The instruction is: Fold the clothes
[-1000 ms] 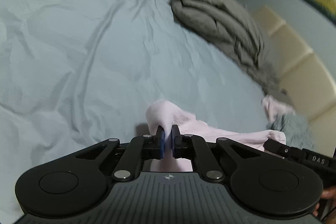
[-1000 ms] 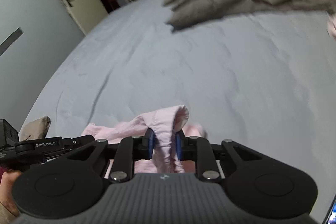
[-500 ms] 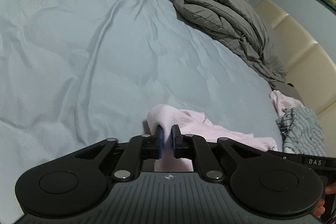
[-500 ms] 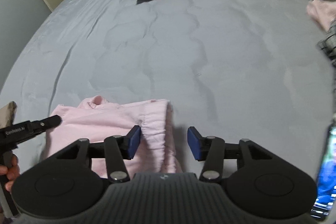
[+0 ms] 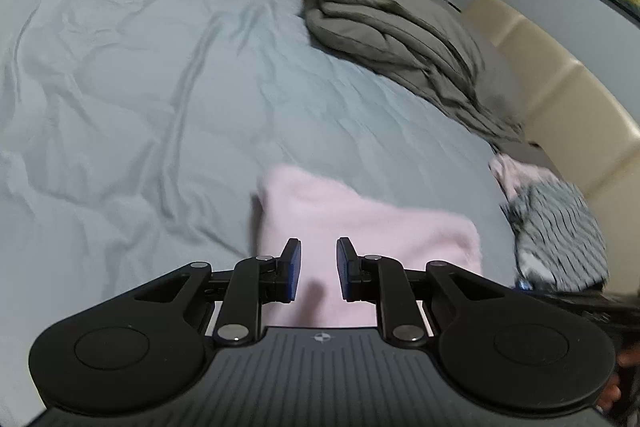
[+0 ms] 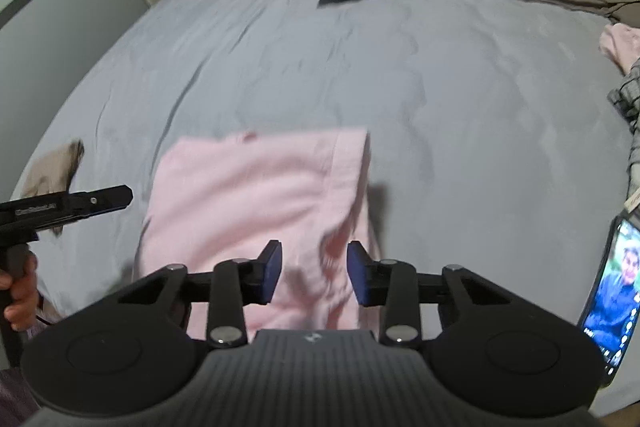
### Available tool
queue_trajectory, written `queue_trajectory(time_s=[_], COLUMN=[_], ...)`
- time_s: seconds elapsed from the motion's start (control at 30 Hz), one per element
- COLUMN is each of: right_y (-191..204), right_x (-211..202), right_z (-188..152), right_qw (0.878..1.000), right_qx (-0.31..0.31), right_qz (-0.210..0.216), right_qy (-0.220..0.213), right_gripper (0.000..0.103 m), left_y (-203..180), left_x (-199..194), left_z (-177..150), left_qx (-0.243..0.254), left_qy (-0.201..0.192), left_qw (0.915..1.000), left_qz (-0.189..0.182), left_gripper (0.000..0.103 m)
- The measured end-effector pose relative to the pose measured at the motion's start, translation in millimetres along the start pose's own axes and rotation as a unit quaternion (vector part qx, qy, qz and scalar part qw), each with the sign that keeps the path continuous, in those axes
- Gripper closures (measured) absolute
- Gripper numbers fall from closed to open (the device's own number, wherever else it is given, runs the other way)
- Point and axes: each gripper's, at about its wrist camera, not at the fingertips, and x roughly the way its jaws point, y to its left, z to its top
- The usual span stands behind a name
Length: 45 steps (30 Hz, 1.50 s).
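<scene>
Both grippers have let go since a second ago: the left gripper, then pinched on a raised corner of the pink garment, now has its fingers parted with nothing between them, and the right gripper, which opened half a second earlier, stands wider still, also empty. That garment lies flat as a rough rectangle on the grey-blue bedsheet, directly under and ahead of both tools, which suggests a fold was just laid down and released so the cloth could settle. Each gripper's body covers the garment's near edge, so whether that edge is aligned cannot be judged, and motion blur softens its seams. At the far right a striped garment and another pink piece sit partly cut off, probably awaiting folding. Beyond them is a folded grey duvet; a lit phone is clipped by the frame.
</scene>
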Motion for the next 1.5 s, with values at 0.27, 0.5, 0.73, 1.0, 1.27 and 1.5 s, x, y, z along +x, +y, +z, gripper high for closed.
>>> queue_trajectory(time_s=[0.27,0.5,0.73,1.0,1.27,1.5], right_y=[-6.7,-26.3,-35.5,-35.0,-45.1,-46.0], right_x=[-12.5,-16.0,11.8,-20.3,20.9,53.5], right_z=[-8.3,-27.8,-39.2,-24.1,-23.5,-21.8], right_qw=[0.999,0.998,0.997,0.998,0.991,0.990], right_qx=[0.012,0.035,0.042,0.041,0.113,0.123], right_qz=[0.040,0.037,0.024,0.016,0.060,0.068], right_qy=[-0.003,0.025,0.064,-0.036,-0.039,-0.015], right_gripper=[0.098,0.099,0.094,0.030,0.031,0.031], left_y=[-5.5,1.1,-1.1,7.6,26.5,34.6], left_x=[16.9,21.2,16.6,2.0,22.7,45.1], left_z=[-29.4,-29.7,-28.9,-19.3,-22.8,-28.6], left_qx=[0.015,0.021,0.024,-0.002,-0.059,-0.074], left_qy=[0.036,0.052,0.047,0.008,0.031,0.053], left_qw=[0.9991,0.9979,0.9980,0.9989,0.9977,0.9958], left_qz=[0.019,0.033,0.036,0.047,0.015,-0.007], left_gripper=[0.087,0.087,0.083,0.041,0.041,0.041])
